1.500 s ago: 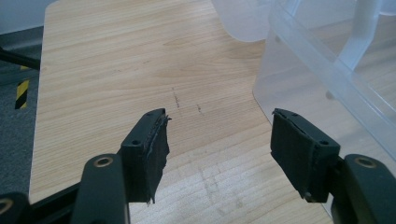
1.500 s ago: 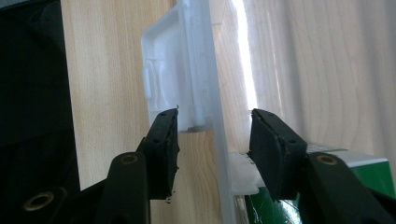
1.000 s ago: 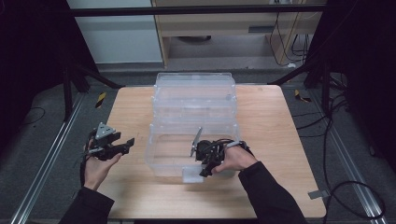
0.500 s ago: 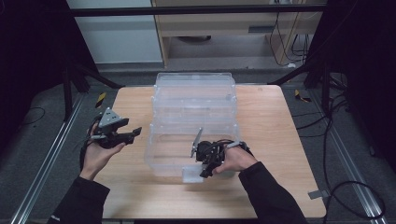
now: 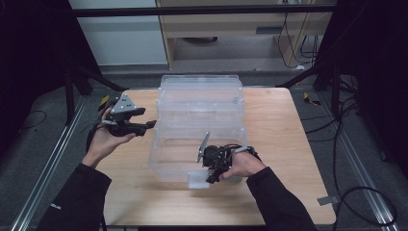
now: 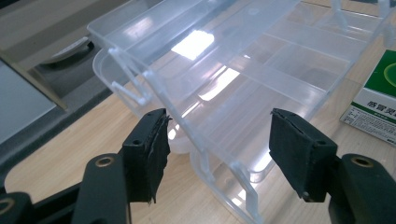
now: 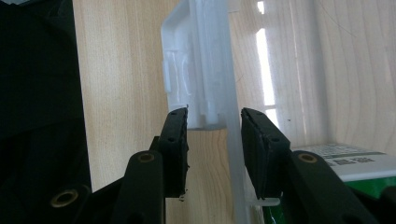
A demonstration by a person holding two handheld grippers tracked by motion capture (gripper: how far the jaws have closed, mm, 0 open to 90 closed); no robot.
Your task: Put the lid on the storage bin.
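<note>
A clear plastic compartment box (image 5: 199, 103) lies on the wooden table (image 5: 288, 144) with its lid open toward the far side. My left gripper (image 5: 150, 126) hovers at the box's left side, open; in the left gripper view its jaws (image 6: 217, 154) frame the near rim of the box (image 6: 233, 84) without touching it. My right gripper (image 5: 210, 178) is at the box's front edge. In the right gripper view its jaws (image 7: 214, 140) press on either side of the white front latch (image 7: 196, 79). A green and white carton (image 6: 373, 102) lies inside the box.
Bare wood runs along the table's front and right side. Metal rails and cables lie on the floor beside the table, and a cabinet (image 5: 231, 29) stands behind it. The carton (image 7: 345, 163) sits just right of my right jaws.
My left gripper has risen and moved right, up to the box's left side. The right gripper has stayed at the front latch.
</note>
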